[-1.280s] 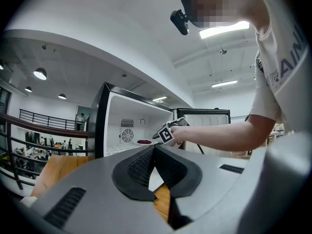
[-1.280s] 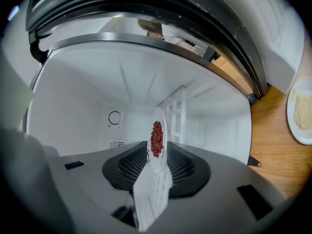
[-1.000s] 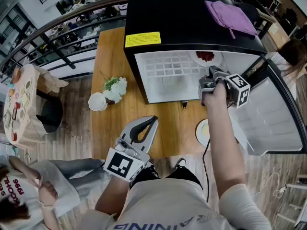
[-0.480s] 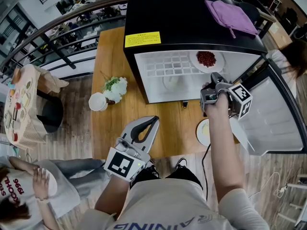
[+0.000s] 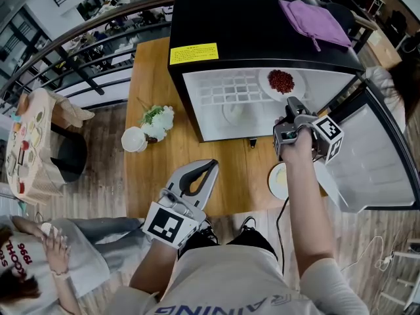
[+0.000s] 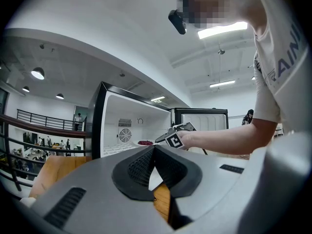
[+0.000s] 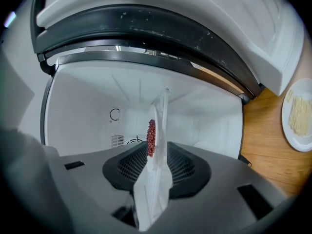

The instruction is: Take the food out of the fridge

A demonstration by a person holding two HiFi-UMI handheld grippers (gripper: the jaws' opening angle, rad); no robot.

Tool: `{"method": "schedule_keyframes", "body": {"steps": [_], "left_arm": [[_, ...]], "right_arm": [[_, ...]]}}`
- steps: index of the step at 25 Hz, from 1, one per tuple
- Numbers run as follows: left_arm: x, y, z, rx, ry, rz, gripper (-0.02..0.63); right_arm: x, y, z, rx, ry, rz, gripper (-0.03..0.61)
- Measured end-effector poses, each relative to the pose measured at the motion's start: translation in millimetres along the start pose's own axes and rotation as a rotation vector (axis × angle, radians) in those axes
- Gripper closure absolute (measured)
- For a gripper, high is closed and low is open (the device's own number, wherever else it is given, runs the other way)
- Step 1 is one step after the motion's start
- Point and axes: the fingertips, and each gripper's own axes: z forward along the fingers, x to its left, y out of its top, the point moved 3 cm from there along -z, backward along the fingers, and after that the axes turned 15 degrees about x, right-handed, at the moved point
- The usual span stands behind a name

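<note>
Plate of red food (image 7: 160, 123) stands between my right tool's (image 7: 155, 152) pads, which have just been opening, not pinching; next I squeeze its rim and draw it out.

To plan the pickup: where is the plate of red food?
Head view: plate on the fridge shelf's right side, rim between the right gripper's just-opened jaws.

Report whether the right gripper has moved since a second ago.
Yes. The right gripper has drawn back toward the front of the fridge, uncovering the plate; its jaws have just been opening, the plate's rim between them.
</note>
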Motion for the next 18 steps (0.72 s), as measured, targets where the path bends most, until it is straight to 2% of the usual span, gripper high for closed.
{"method": "schedule_keyframes", "body": {"steps": [2, 6, 12, 18], "left_arm": [[-2, 0, 0, 0.015, -0.005, -0.031, 0.606], [-1, -2, 0, -0.003, 0.001, 0.010, 0.606], [-2, -3, 0, 0.012, -0.001, -0.025, 0.606], [0, -3, 2, 0.000, 0.003, 0.016, 0.606]], "right_arm": [[-2, 3, 3, 0.000, -0.008, 0.003, 0.462], [-2, 6, 11, 0.010, -0.017, 0.015, 0.462], [-7, 5, 15, 0.026, -0.046, 0.027, 0.468], [-7, 5, 13, 0.029, -0.039, 0.021, 0.472]]}}
